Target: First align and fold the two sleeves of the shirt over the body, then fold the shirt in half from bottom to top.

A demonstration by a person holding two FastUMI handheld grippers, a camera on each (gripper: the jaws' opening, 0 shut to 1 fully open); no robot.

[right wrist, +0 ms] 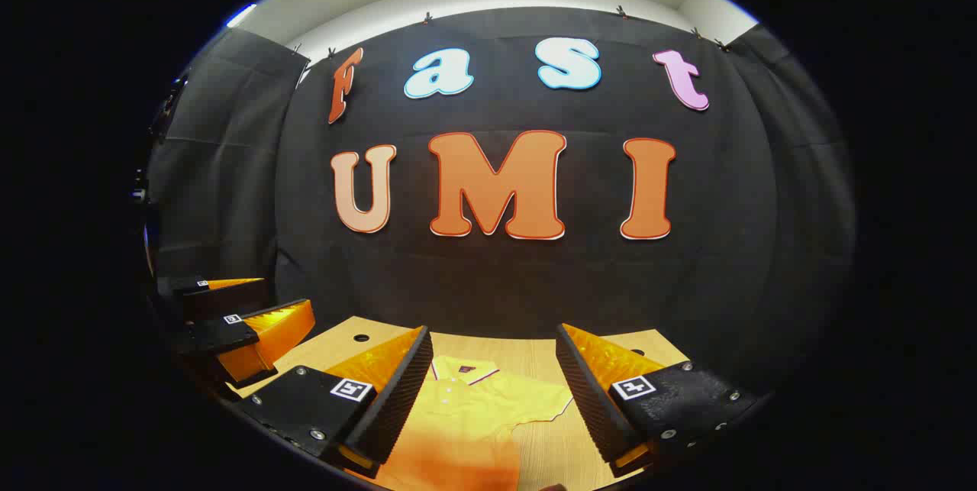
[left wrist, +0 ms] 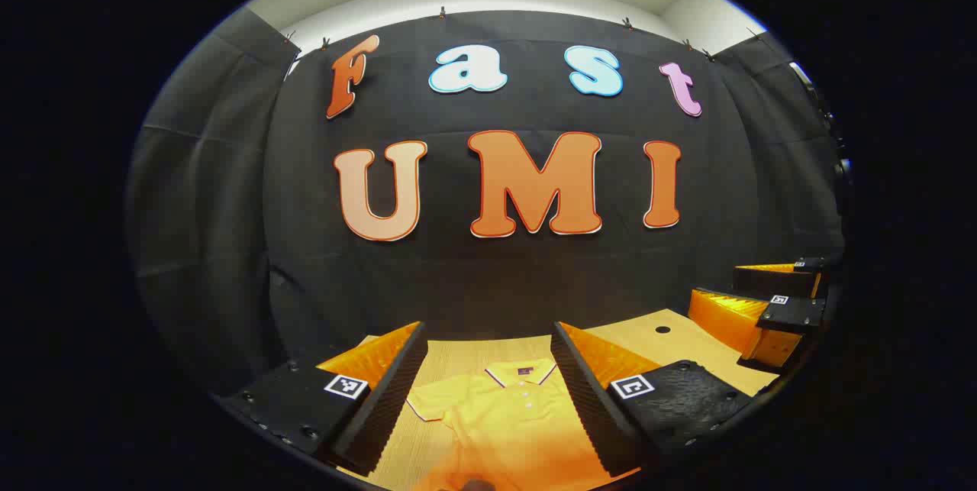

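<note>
Left tool [left wrist: 488, 388] wide open, right tool [right wrist: 488, 388] likewise, above shirt [left wrist: 511, 415]

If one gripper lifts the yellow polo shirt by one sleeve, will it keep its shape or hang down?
The yellow polo shirt with a buttoned collar lies flat with soft creases on the light wooden table, so it is probably thin, floppy cloth. Lifted by one sleeve, the rest would likely droop and drag. It looks light, and may slide on the smooth wood.

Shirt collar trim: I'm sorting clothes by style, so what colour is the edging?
Dark and white striped edging on the yellow polo shirt, clearest in the left gripper view.
</note>
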